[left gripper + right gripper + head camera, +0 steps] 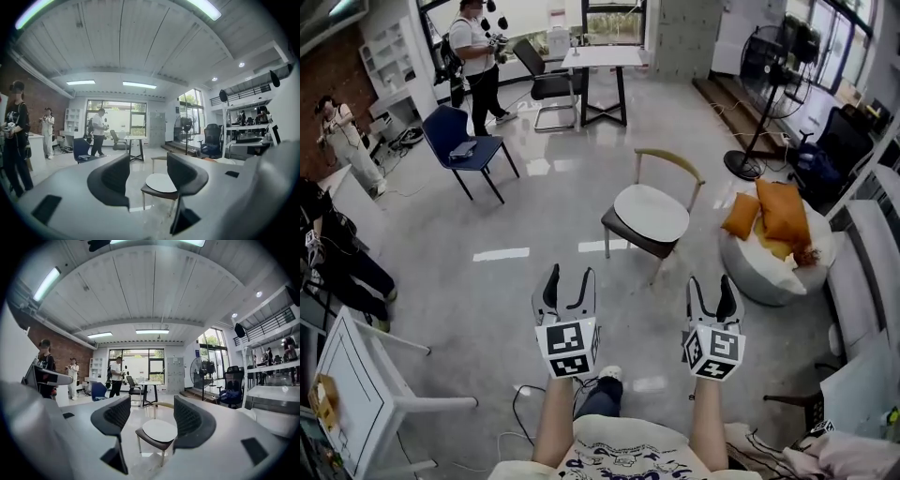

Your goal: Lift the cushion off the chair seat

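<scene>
A round white cushion [652, 214] lies on the dark seat of a chair [670, 169] with a curved wooden back, in the middle of the floor. Both grippers are held out in front of me, short of the chair and apart from it. My left gripper [570, 281] is open with nothing between its jaws. My right gripper [710, 286] is open and empty too. In the left gripper view the cushion [161, 183] shows between the spread jaws of the left gripper [147, 177], some way ahead. The right gripper view frames the cushion [159, 430] the same way for the right gripper [151, 420].
A white beanbag [769, 277] with orange pillows [780, 214] sits right of the chair. A blue chair [469, 150] and a standing person [476, 61] are at the back left, a floor fan [759, 103] at the back right. A white table [356, 384] stands near left.
</scene>
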### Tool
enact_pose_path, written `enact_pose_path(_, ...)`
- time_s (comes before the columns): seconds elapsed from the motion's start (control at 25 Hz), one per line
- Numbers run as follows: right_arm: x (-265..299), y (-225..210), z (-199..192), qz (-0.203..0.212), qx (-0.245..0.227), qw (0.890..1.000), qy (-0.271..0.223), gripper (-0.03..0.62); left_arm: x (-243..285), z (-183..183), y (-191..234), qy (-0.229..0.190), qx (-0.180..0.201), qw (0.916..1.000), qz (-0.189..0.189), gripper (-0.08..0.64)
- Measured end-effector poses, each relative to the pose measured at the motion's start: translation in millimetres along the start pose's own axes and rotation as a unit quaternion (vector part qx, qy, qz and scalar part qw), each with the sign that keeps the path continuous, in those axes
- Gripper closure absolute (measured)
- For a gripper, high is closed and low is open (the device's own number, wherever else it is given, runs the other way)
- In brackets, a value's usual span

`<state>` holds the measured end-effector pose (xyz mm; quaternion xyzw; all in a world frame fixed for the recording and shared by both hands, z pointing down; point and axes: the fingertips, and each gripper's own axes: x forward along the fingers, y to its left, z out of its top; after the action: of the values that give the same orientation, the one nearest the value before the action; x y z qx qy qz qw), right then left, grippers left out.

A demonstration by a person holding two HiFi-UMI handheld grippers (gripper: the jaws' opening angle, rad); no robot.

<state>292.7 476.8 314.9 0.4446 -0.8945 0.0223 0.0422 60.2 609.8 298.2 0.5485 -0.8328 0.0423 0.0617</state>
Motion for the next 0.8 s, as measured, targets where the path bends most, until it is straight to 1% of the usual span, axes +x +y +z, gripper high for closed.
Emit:
enact_pose_path(0.12,50.3,4.5,3.9,-0.012,0.007,1.0,0.0,0.293,52.5,10.8,16.2,-0.003,0.004,0.9999,-0.012,0.316)
enact_pose_path(0.24,88.5,2.0,3.9,-0.023,0.016,1.0,0.004,0.287,94.7,15.3,22.4,0.0,0.008,0.9996,-0.026,0.316)
enact_pose_path(0.56,161.4,2.7,-1.8,-0.036,0.016,0.999,0.025,0.287,174.1,12.2,41.7,0.019,-0.001,0.9991,-0.037,0.316)
enact_pose_path(0.8,223.5,-12.0,-12.5,-0.038,0.014,0.998,0.039,0.287,238.7,5.0,42.2,0.03,-0.004,0.9987,-0.041,0.316)
